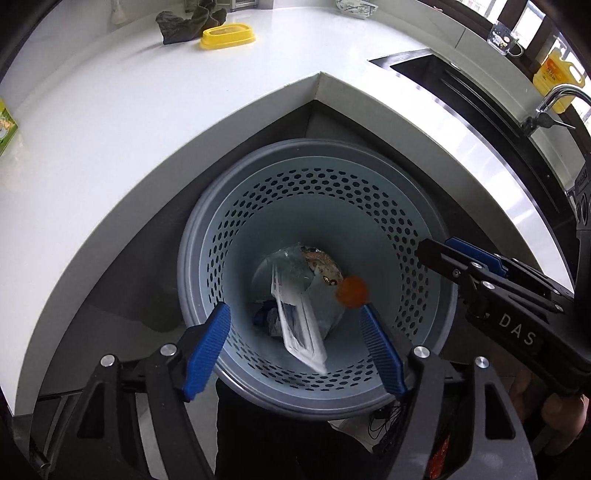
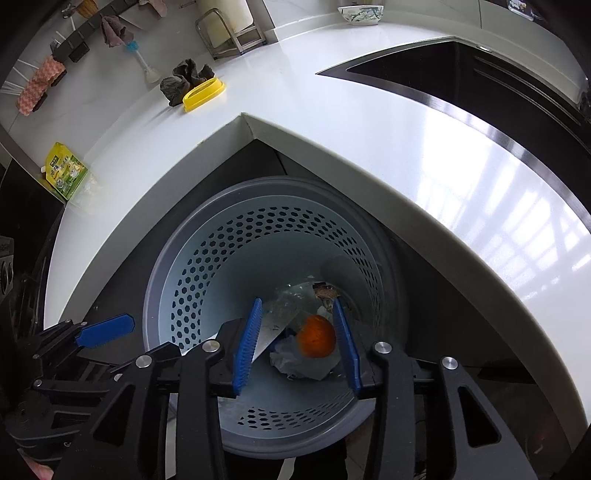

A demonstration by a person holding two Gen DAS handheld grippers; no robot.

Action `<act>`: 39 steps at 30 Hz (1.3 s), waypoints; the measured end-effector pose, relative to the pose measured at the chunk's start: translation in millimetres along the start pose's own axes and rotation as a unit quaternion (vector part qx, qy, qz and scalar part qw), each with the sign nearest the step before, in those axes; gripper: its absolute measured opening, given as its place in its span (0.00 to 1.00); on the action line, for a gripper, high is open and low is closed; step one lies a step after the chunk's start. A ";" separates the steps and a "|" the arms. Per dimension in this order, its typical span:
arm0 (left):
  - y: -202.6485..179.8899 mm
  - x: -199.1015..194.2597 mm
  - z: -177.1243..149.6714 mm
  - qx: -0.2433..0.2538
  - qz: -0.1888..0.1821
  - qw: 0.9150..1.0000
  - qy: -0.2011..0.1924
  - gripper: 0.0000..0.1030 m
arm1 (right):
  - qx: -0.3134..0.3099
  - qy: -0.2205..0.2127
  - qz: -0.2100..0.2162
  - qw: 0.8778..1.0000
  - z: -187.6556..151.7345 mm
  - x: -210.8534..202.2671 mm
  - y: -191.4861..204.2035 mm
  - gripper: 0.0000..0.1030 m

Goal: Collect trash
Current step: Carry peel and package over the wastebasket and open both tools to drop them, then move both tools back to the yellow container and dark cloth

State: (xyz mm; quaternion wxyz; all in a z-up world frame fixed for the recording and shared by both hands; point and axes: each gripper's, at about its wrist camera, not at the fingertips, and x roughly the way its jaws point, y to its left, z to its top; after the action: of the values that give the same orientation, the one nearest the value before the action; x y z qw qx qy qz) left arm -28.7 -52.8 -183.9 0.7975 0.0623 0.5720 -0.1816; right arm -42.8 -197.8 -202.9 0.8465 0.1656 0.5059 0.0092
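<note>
A pale blue perforated trash bin (image 1: 192, 258) (image 2: 155, 280) stands on the floor in the inside corner of the white counter. At its bottom lie a clear plastic bag (image 1: 291, 262) (image 2: 288, 299), a printed wrapper and other scraps. A flat white packet (image 1: 299, 325) (image 2: 271, 332) and a round orange piece (image 1: 352, 290) (image 2: 317, 336) look blurred inside the bin. My left gripper (image 1: 293, 308) hangs open over the bin's mouth, nothing between its pads. My right gripper (image 2: 297, 301) (image 1: 436, 251) is open above the bin too; the orange piece sits below, free of its pads.
The white counter (image 1: 110, 147) wraps around the bin on both sides. On it are a yellow dish (image 1: 228, 36), a dark crumpled cloth (image 1: 184, 22), a green pouch (image 2: 66, 175) and a bowl (image 2: 360, 14). A dark sink (image 2: 461, 74) with a faucet (image 1: 561, 96) lies to the right.
</note>
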 end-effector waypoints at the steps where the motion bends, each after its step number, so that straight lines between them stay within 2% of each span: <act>1: 1.5 -2.0 -0.1 -0.002 0.001 1.000 -0.002 0.69 | -0.001 0.000 0.001 1.000 0.2 -0.6 0.9 0.37; 14: 11.5 -30.2 4.5 -0.018 0.019 0.999 -0.025 0.71 | -0.010 0.000 0.006 1.000 -2.7 -17.3 7.1 0.41; 24: 18.7 -63.3 17.5 -0.026 0.033 0.997 -0.059 0.75 | -0.028 -0.020 -0.002 0.999 5.9 -40.2 16.2 0.46; 33: 32.9 -95.4 28.3 -0.034 0.052 0.993 -0.099 0.82 | -0.045 -0.051 -0.022 0.997 20.7 -63.2 32.5 0.59; 39: 54.2 -117.3 37.7 -0.050 0.067 0.988 -0.127 0.88 | -0.053 -0.093 -0.029 0.994 33.8 -77.8 46.5 0.67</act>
State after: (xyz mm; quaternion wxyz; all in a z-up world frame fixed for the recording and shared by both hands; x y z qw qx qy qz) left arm -8.4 11.5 -67.4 0.8763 0.0372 0.4686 -0.1052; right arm -44.6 -177.3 -108.4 0.8974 0.1057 0.4283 -0.0043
